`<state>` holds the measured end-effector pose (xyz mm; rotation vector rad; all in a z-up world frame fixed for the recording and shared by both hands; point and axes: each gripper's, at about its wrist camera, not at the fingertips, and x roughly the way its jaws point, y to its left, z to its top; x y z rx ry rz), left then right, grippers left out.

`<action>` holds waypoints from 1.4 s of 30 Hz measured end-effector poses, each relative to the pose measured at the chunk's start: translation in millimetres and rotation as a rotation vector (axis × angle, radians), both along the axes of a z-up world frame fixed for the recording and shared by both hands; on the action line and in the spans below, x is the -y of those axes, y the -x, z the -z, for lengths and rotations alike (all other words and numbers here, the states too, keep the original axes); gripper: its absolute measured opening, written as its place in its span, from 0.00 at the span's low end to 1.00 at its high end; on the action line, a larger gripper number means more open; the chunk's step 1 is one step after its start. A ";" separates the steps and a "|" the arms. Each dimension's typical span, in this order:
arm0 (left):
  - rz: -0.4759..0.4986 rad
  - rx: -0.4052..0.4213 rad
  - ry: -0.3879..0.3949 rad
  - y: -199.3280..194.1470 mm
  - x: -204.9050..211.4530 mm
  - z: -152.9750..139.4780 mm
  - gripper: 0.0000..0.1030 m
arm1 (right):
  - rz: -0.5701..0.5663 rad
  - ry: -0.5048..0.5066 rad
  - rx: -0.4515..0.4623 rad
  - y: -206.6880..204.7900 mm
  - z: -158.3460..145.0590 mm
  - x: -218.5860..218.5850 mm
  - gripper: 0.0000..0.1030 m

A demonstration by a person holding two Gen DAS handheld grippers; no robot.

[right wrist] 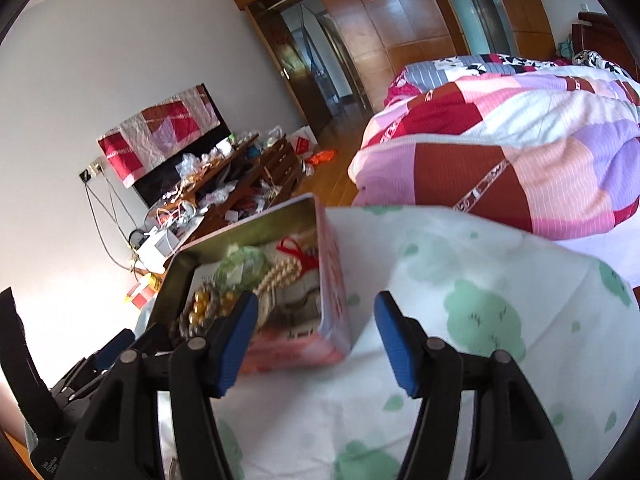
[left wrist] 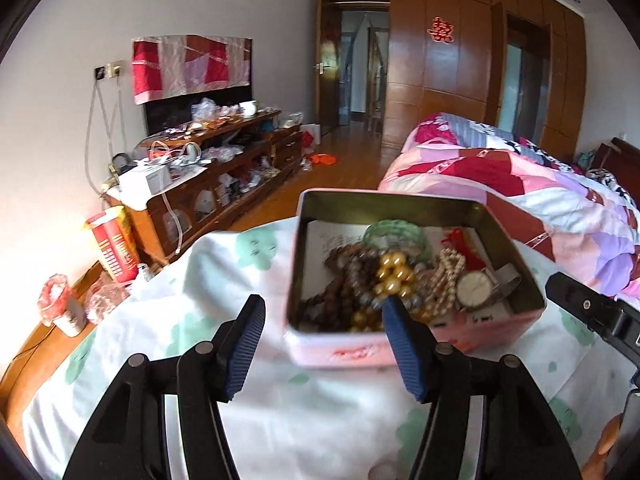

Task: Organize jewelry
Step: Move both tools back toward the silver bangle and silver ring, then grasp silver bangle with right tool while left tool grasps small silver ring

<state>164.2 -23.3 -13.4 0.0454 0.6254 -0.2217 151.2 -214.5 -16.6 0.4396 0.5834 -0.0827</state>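
The pink tin (left wrist: 416, 264), lidless near the far edge of the cloth-covered table (left wrist: 192, 280), holds every visible bracelet and the watch (left wrist: 476, 290) in one tangled heap, so sorting seems hardly begun, with the left gripper (left wrist: 324, 348) and right gripper (right wrist: 314, 342) both spread wide, holding nothing.

Daylight fills my room, strongest from the near left, where the wall (left wrist: 28, 208) burns out to white with a warm orange fringe. Both views bend hard at the edges, curving the wardrobe (left wrist: 448, 60), and black corners ring each picture. The tin (left wrist: 408, 344) is soft along its near side in my left view and smeared in my right one. The cloth (right wrist: 480, 320) blurs near the lens. The wardrobe's wood carries glossy glare. Shadows under my left hand-held gripper (left wrist: 324, 344) are faint.
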 end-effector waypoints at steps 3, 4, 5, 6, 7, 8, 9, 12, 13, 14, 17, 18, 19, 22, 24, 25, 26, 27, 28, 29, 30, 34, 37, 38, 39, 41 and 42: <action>-0.015 -0.006 -0.006 7.1 -5.7 2.7 0.60 | -0.016 0.029 -0.012 7.3 2.4 -7.4 0.62; -0.020 -0.002 -0.019 10.2 -6.2 3.1 0.60 | -0.022 0.034 -0.015 8.9 3.0 -9.7 0.62; -0.026 0.004 -0.033 12.5 -7.7 3.2 0.60 | -0.028 0.040 -0.019 11.2 4.1 -12.4 0.62; -0.035 0.011 -0.049 14.8 -8.9 3.1 0.60 | -0.032 0.045 -0.023 13.1 5.3 -14.4 0.62; -0.042 0.014 -0.054 17.6 -10.8 3.4 0.60 | -0.036 0.049 -0.026 14.6 6.3 -16.1 0.62; -0.045 0.013 -0.051 19.4 -14.0 3.6 0.60 | -0.040 0.055 -0.029 15.8 6.9 -17.6 0.62; -0.048 0.006 -0.040 20.7 -19.1 4.2 0.60 | -0.042 0.064 -0.032 17.6 7.3 -19.3 0.62; -0.061 -0.028 0.005 23.6 -34.5 7.8 0.60 | -0.059 0.074 -0.037 20.9 8.0 -21.4 0.62; -0.070 -0.046 0.031 23.7 -41.8 9.7 0.60 | -0.071 0.072 -0.041 21.5 9.0 -22.3 0.62; -0.076 -0.059 0.050 23.7 -47.1 10.9 0.60 | -0.086 0.070 -0.047 22.2 10.1 -24.0 0.62; -0.098 -0.075 0.101 27.1 -59.9 12.1 0.60 | -0.140 0.073 -0.055 24.6 11.8 -34.2 0.52; -0.101 -0.076 0.111 28.4 -62.2 11.9 0.60 | -0.164 0.075 -0.058 25.0 11.8 -38.0 0.51; -0.103 -0.076 0.116 30.6 -63.2 11.9 0.60 | -0.194 0.079 -0.062 25.4 12.0 -43.5 0.48; -0.092 -0.081 0.097 36.8 -58.8 13.5 0.60 | -0.309 0.112 -0.080 28.2 14.8 -65.7 0.34; -0.082 -0.071 0.067 40.6 -54.4 13.5 0.60 | -0.389 0.164 -0.106 30.9 18.4 -85.6 0.30; -0.076 -0.061 0.062 42.8 -53.1 12.3 0.60 | -0.415 0.180 -0.116 31.8 20.4 -92.5 0.30; -0.074 -0.050 0.061 45.4 -52.8 11.3 0.60 | -0.448 0.208 -0.132 33.2 23.5 -102.2 0.30; -0.076 -0.046 0.062 46.3 -53.1 10.9 0.60 | -0.466 0.233 -0.146 34.0 25.7 -109.1 0.29; -0.080 -0.048 0.067 46.5 -55.1 11.3 0.60 | -0.477 0.261 -0.159 34.1 27.4 -114.7 0.27; -0.085 -0.058 0.078 45.3 -57.7 12.3 0.60 | -0.480 0.277 -0.166 34.4 29.0 -116.8 0.26; -0.091 -0.067 0.087 43.8 -60.8 13.1 0.60 | -0.483 0.294 -0.180 33.7 31.0 -119.4 0.26; -0.112 -0.109 0.139 38.8 -71.5 17.8 0.60 | -0.473 0.277 -0.241 27.0 42.3 -112.7 0.13; -0.104 -0.128 0.162 38.0 -72.6 19.0 0.60 | -0.478 0.282 -0.242 29.6 42.2 -109.9 0.08; -0.099 -0.127 0.161 38.7 -71.1 18.8 0.60 | -0.478 0.274 -0.237 31.9 41.1 -108.9 0.07; -0.091 -0.125 0.160 39.3 -69.8 18.5 0.60 | -0.466 0.260 -0.225 34.0 39.3 -104.8 0.07; -0.057 -0.121 0.160 41.7 -65.6 17.4 0.60 | -0.408 0.205 -0.180 37.2 33.3 -89.7 0.08; -0.034 -0.121 0.161 42.6 -63.3 17.1 0.60 | -0.383 0.176 -0.155 39.6 30.3 -81.4 0.08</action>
